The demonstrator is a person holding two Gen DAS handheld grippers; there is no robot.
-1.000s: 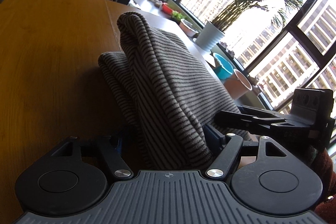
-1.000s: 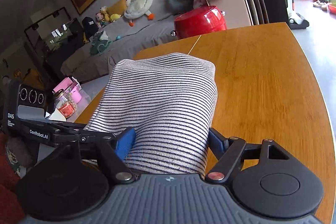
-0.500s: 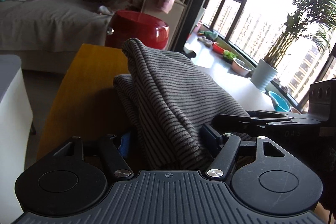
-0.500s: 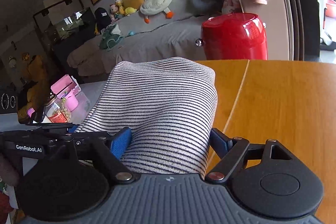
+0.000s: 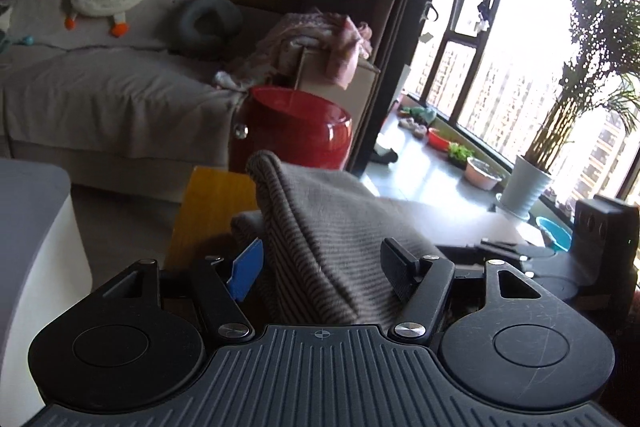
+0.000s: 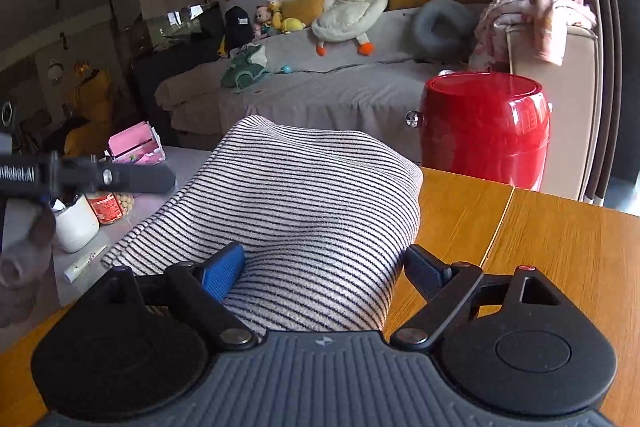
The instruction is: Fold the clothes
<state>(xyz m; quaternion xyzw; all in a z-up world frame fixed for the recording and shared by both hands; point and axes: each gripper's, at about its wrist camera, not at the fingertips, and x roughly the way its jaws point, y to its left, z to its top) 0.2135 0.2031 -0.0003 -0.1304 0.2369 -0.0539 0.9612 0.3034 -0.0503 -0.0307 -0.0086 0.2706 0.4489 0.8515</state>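
We see one garment [image 6: 304, 223] in both wrist views: a knit top with thin dark stripes on a pale ground, bundled into a thick, rounded fold. In the right wrist view it looks cream and navy, with the stripes running across the hump; in the left wrist view (backlit by the window [image 5: 520, 75]) it [image 5: 320, 247] reads grey-brown, and its top edge stands up as a soft ridge with a second layer tucked behind on the left.

It lies on the wooden table [image 6: 552, 259], near the table's left edge, and its near end reaches in between the fingers of both grippers.

The left gripper [image 5: 324, 267] has just been closing a little. Its blue pad [image 5: 248, 269] sits at the cloth's left side and the black finger on the right lies against the cloth, but we cannot tell whether the pads actually press on it.

The right gripper [image 6: 324, 269] has just been opening, with the cloth between its fingers. Its blue pad [image 6: 222, 273] is against the stripes on the left, while the black finger [image 6: 424, 269] on the right stands just clear of the fabric, so the jaws are spread.

Behind the table stand a red drum stool [image 6: 486, 131] and a grey sofa [image 6: 320, 87].
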